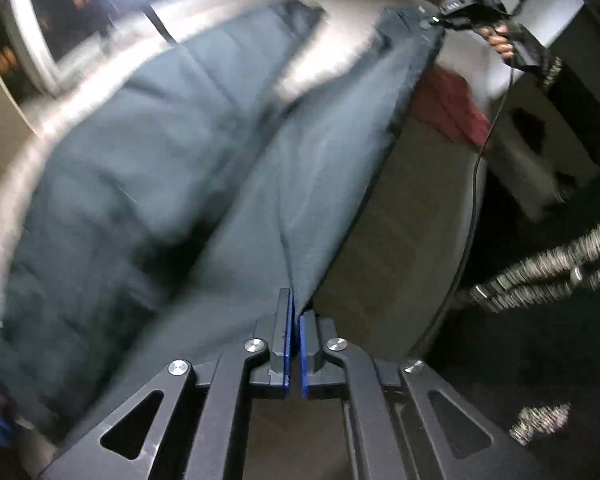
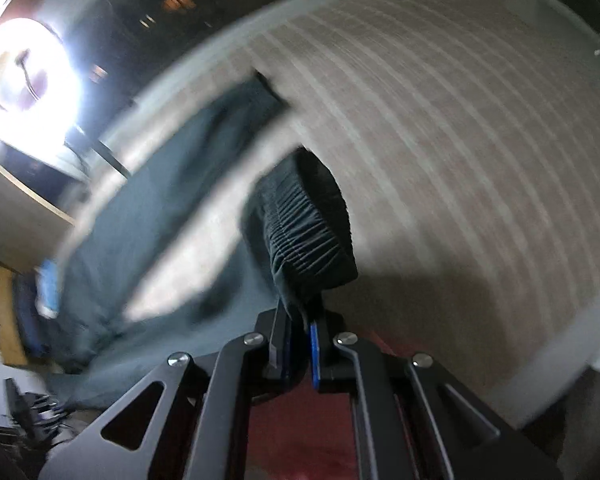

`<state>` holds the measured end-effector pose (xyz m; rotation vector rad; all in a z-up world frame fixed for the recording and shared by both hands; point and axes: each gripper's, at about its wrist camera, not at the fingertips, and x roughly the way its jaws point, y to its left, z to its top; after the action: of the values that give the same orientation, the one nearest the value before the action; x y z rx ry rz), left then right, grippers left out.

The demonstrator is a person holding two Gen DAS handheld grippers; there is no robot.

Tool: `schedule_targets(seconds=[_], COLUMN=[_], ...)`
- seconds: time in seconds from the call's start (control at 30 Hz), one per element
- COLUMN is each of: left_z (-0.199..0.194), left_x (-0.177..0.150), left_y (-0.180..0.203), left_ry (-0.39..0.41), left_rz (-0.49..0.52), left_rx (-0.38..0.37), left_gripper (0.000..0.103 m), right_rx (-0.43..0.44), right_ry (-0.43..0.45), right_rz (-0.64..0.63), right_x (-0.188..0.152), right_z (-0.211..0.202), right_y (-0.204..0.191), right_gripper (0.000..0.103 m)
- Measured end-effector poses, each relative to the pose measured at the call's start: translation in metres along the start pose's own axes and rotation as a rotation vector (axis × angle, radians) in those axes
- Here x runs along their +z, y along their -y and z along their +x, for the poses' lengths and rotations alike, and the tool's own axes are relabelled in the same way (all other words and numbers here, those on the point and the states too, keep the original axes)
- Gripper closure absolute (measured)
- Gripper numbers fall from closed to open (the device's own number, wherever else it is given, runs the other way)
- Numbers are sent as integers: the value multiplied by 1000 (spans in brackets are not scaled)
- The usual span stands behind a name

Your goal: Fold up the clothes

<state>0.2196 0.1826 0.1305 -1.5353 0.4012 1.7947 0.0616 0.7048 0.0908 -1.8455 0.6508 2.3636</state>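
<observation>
Two grippers each pinched the same dark blue-grey trousers (image 1: 204, 168). At the bottom centre of the left wrist view, the left gripper (image 1: 295, 320) had its blue-padded jaws pressed together on a corner of the cloth. In the upper right of that frame the right gripper (image 1: 450, 14), held in a hand (image 1: 500, 42), gripped the far end. In the right wrist view the right gripper (image 2: 300, 328) clamped the gathered elastic waistband (image 2: 308, 220), ribbed and bunched just above the jaws.

From the left jaws the cloth's long axis ran up and to the right toward the other gripper, as a taut edge lifted above the table (image 1: 404, 216). The rest sagged to the left, and the two legs lay spread across the upper left. Both ends being held, neither hand was nearer; my judgement is that any coming fold would turn on bringing these held ends together or laying them down along that line.

The fabric looked soft, matte and thin, creasing easily. A red cloth (image 1: 448, 108) lay at the right, beyond the taut edge. Motion blur hid finer detail.
</observation>
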Motion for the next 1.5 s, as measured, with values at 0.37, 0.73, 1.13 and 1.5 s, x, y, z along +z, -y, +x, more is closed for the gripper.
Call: schedule_targets(seconds=[0.37,0.73,1.13,1.5], left_z=[-11,-62,-120,-63], left_x=[-56,-188,-71,16], left_y=[-30,-165,-216,-272], left_ry=[83,260,433,211], left_rz=[-285,-831,-657,-516], left_rx=[132,506,577,643], left_gripper=[68,49,50,43], right_rx=[-101,-27,35,34], right_ry=[20,211,254,182], right_rz=[8,-139,-162,-102], right_x=[-35,-16,56,136], right_z=[-10,-53,-44,31], right_y=[25,-52,-89,-76], right_gripper=[74,74,62,62])
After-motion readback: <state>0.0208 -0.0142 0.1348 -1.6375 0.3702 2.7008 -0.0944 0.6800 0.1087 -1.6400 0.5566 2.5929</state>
